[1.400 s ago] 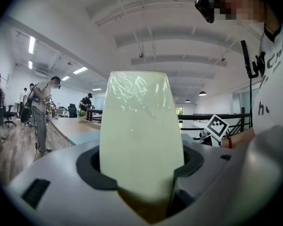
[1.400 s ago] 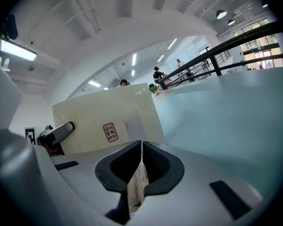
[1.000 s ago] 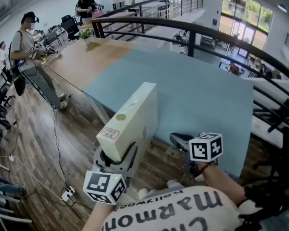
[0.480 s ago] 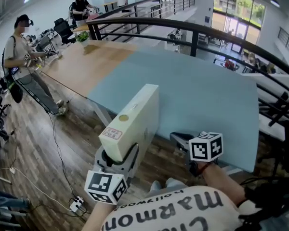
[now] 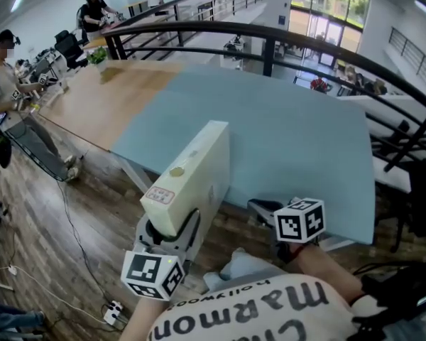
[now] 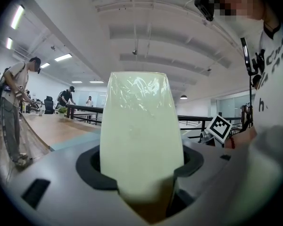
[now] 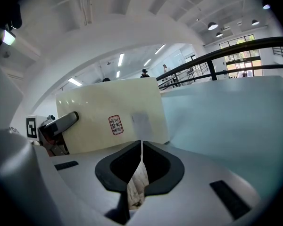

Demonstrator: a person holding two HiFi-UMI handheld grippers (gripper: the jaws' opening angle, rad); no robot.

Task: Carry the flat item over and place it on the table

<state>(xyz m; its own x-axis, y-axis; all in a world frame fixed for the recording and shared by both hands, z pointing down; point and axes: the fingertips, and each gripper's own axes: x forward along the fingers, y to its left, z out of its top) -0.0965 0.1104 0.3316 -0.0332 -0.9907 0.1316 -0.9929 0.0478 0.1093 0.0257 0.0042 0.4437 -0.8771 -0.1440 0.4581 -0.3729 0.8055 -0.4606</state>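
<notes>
At the left, short of the blue table point(image 5: 298, 141), our left tool point(image 5: 172, 233) is clamping the flat cream box point(image 5: 192, 180) by its lower end, with the box tilting up on edge above the wooden floor point(image 5: 78, 212). We are judging that this one-ended hold could let it pivot or slip. Our right tool point(image 7: 140, 159) is hanging closed and empty, giving no support.
</notes>
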